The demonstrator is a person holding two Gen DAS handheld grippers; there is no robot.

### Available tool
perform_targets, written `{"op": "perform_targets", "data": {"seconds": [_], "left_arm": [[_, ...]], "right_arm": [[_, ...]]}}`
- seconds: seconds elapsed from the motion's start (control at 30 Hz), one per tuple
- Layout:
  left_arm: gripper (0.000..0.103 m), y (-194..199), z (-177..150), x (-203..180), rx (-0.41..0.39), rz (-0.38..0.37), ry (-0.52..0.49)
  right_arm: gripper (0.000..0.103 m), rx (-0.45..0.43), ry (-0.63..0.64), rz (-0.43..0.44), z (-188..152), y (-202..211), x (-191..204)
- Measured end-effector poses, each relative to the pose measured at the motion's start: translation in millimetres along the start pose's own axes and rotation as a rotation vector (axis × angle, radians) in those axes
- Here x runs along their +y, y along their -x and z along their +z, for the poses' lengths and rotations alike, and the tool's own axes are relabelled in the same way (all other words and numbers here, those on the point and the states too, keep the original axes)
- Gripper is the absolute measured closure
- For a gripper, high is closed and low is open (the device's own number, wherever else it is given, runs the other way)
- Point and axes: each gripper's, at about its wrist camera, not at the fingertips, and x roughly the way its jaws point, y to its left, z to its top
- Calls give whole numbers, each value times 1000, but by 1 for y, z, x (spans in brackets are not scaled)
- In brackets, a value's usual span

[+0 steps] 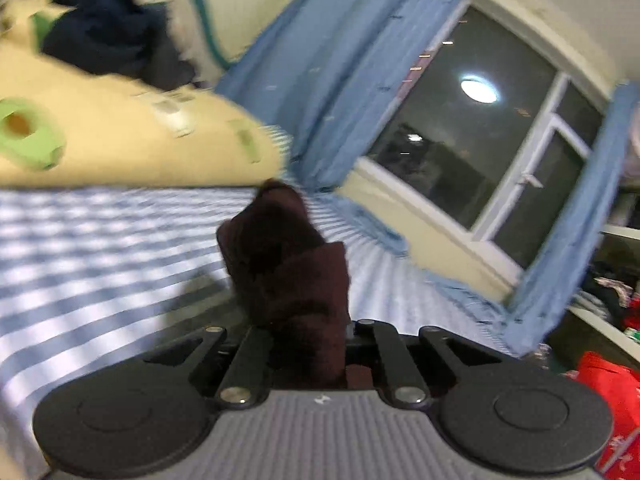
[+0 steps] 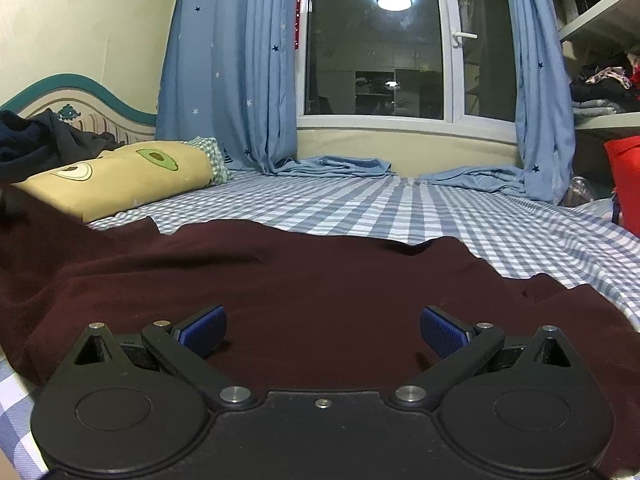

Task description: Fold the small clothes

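Observation:
A dark maroon garment (image 2: 280, 280) lies spread on the blue-and-white checked bed sheet (image 2: 400, 208). My right gripper (image 2: 323, 330) is open, its blue pads (image 2: 204, 330) low over the garment's near part, holding nothing. In the left wrist view my left gripper (image 1: 308, 344) is shut on a bunched fold of the maroon garment (image 1: 288, 264), lifted above the checked sheet (image 1: 80, 256). The fabric hides the left fingertips. The left view is tilted and blurred.
A yellow avocado-print pillow (image 2: 120, 180) lies at the left, with a dark navy clothes pile (image 2: 36, 144) behind it by the headboard (image 2: 80, 92). Blue curtains (image 2: 228, 80) and a window (image 2: 376, 48) stand past the bed. A red bag (image 2: 624, 184) and shelves (image 2: 600, 60) are at the right.

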Motion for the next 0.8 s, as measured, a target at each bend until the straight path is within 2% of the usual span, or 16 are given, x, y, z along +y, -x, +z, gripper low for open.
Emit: {"op": "perform_targets", "data": {"seconds": [0.2, 0.37, 0.47, 0.57, 0.73, 0.8], "left_arm": [[94, -19, 4, -94, 14, -184, -138], [94, -29, -13, -165, 24, -314, -218], [94, -33, -36, -206, 54, -369, -294], [94, -46, -72, -238, 131, -423, -374], [94, -64, -141, -266, 299, -489, -491], [94, -64, -162, -271, 321, -493, -545]], "right_arm": [[0, 13, -61, -17, 3, 5, -17], [0, -3, -12, -122, -2, 28, -47], [0, 6, 20, -185, -12, 43, -69], [0, 14, 30, -252, -28, 62, -92], [0, -17, 78, -307, -51, 98, -115], [0, -19, 99, -312, -58, 108, -120]]}}
